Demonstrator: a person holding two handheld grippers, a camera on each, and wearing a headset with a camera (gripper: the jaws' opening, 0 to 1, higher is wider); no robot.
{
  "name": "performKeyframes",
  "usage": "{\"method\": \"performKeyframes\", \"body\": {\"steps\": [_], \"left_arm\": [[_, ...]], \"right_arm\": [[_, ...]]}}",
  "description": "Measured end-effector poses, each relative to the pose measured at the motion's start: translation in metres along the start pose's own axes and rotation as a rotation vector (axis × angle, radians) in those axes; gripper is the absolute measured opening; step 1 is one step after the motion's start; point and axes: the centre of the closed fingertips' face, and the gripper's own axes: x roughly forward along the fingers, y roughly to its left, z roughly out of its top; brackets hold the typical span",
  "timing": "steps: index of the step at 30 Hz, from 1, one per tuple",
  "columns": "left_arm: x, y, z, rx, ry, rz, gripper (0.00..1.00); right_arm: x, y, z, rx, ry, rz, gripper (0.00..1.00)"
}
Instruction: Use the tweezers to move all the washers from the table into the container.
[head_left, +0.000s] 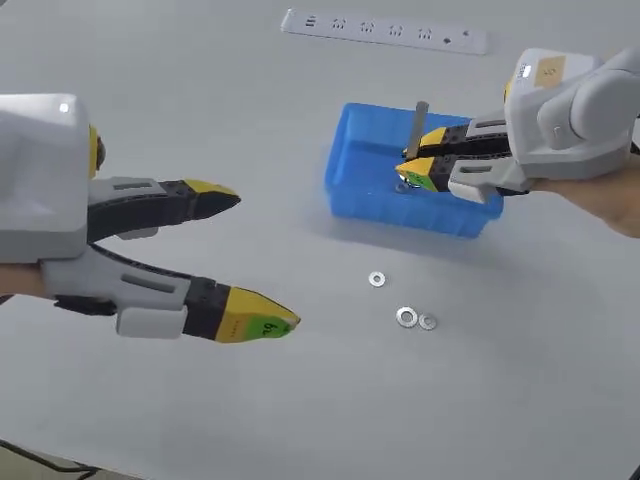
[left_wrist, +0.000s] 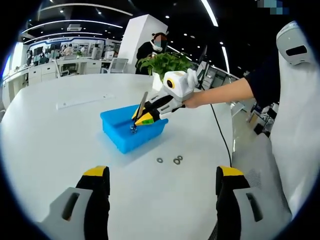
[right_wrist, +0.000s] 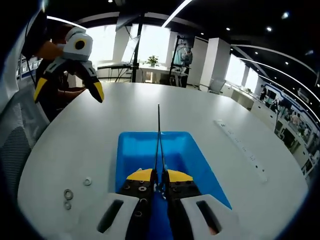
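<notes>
White table (head_left: 470, 420); three washers (head_left: 406, 317) near blue bin (head_left: 400, 215). Right gripper (head_left: 415, 165) pinches tweezers (head_left: 421, 120) over bin; left gripper (head_left: 262, 262) spread. Washers likely light, flat, slippery: nip through hole, across rim.

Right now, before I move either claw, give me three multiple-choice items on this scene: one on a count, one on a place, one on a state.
1. How many washers lie on the table?
A. one
B. three
C. five

2. Where are the tips of the tweezers?
A. over those washers
B. beside the left claw
C. at the blue container

3. What state is the left claw in?
A. open and empty
B. shut on a washer
C. shut on the tweezers

Answers:
1 B: the head view shows three washers on the table, apart from the container.
2 C: the right claw holds the tweezers over the container's inside.
3 A: its jaws stand wide apart with nothing between them.
</notes>
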Motion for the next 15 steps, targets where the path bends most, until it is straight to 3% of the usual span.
{"method": "performKeyframes", "body": {"steps": [4,7,15], "left_arm": [[-0.0007,0.0000,-0.0039,-0.014,0.006,0.001,0.92],[-0.0009,-0.0019,-0.0013,-0.032,-0.015,-0.004,0.92],[-0.0025,0.0011,-0.0037,-0.025,-0.006,-0.006,0.92]], "right_arm": [[0.0003,0.0031,-0.0015,0.000,0.004,0.006,0.09],[0.0006,0.0050,-0.0019,-0.002,0.006,0.010,0.09],[-0.0001,0.0080,-0.0031,-0.002,0.012,0.011,0.09]]}}
